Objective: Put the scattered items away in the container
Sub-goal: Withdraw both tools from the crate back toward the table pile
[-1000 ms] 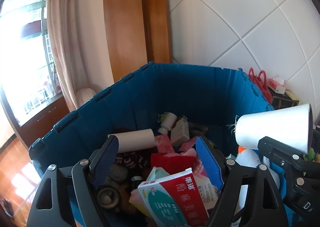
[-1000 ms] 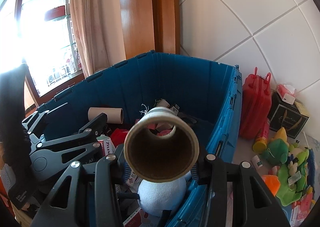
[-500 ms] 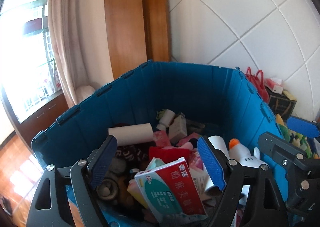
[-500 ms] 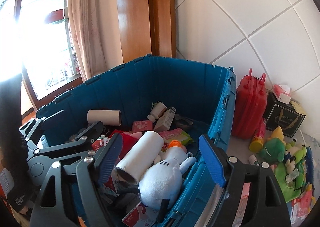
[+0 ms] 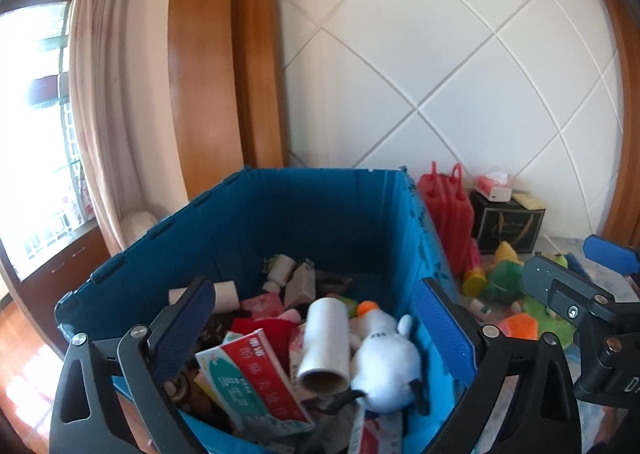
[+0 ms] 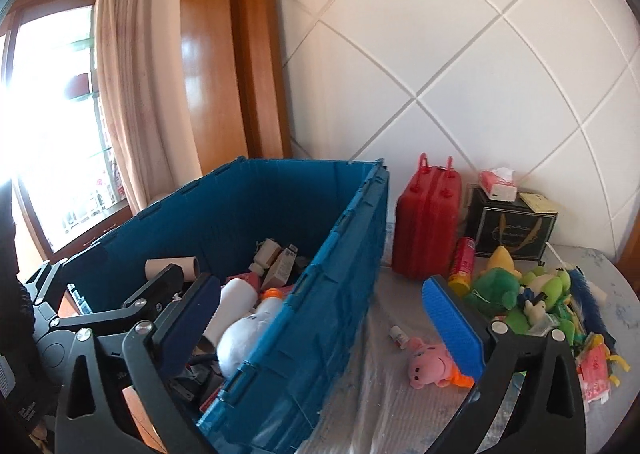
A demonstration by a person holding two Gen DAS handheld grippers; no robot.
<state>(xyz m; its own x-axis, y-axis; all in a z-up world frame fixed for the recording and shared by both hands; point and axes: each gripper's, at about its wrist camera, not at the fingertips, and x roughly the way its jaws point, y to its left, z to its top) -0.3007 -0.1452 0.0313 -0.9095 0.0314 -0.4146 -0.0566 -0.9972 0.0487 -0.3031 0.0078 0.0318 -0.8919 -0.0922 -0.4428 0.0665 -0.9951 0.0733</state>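
The blue crate (image 5: 320, 214) (image 6: 332, 254) holds several items. A white paper roll (image 5: 326, 342) (image 6: 232, 306) lies in it beside a white plush toy (image 5: 384, 354) (image 6: 244, 334) and a red and green box (image 5: 248, 378). My left gripper (image 5: 316, 330) is open and empty above the crate's near end. My right gripper (image 6: 324, 318) is open and empty, straddling the crate's right wall. A pink pig plush (image 6: 430, 362), green plush toys (image 6: 496, 290) (image 5: 504, 278) and a small bottle (image 6: 398, 334) lie on the table right of the crate.
A red case (image 6: 426, 230) (image 5: 450, 214) and a black box (image 6: 508, 230) with a tissue pack stand against the tiled wall. A yellow and red can (image 6: 462, 262) leans by the case. A window and a curtain (image 6: 128, 94) are at the left.
My right gripper opened and let the white paper roll drop into the crate, then drew back and swung right toward the table. My left gripper rose and pulled back a little.
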